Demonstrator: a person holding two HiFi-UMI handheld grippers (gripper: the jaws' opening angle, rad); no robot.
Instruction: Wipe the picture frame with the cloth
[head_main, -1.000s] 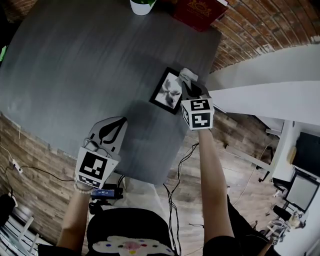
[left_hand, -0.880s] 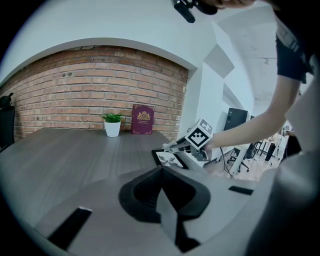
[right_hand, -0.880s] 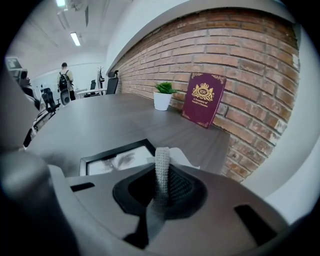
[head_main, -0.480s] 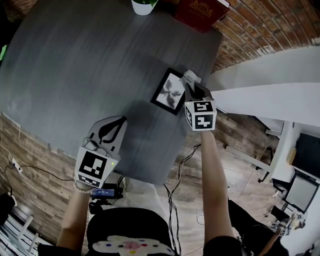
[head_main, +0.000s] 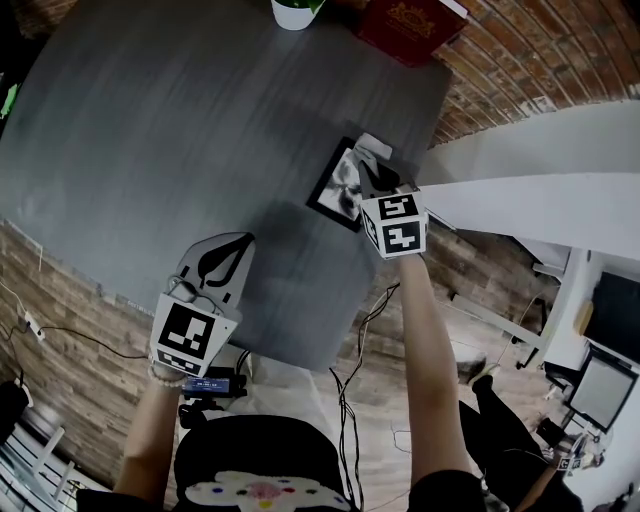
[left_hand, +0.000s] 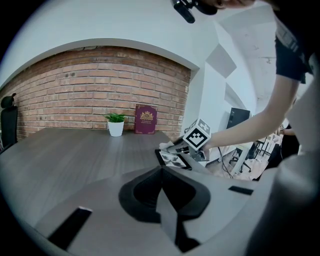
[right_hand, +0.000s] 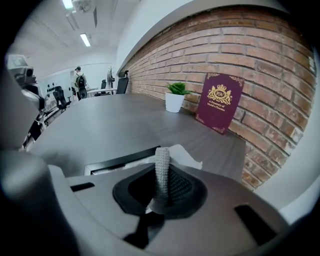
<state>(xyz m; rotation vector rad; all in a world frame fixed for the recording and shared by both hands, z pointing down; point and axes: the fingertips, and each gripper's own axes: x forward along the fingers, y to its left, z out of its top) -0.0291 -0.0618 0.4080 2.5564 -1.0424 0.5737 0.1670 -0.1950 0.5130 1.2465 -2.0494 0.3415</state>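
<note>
The right gripper (head_main: 374, 172) pinches a pale crumpled cloth (head_main: 372, 148) between its fingers, over the black-rimmed rectangular picture frame (head_main: 335, 188), which lies flat near the right edge of the dark grey desk (head_main: 180, 120). The left gripper (head_main: 226, 246) hovers at the near edge, its fingers pressed together on nothing.

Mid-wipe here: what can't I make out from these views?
- Frame, right side: head view, covered by the right claw and cloth.
- Cloth-to-glass contact: right gripper view, blocked by the claw's own body.
- Photo's subject: head and left gripper views, too small.
- Book, small print: right gripper view, too small.
- Plant, leaves: head view, cut off by the top edge.
</note>
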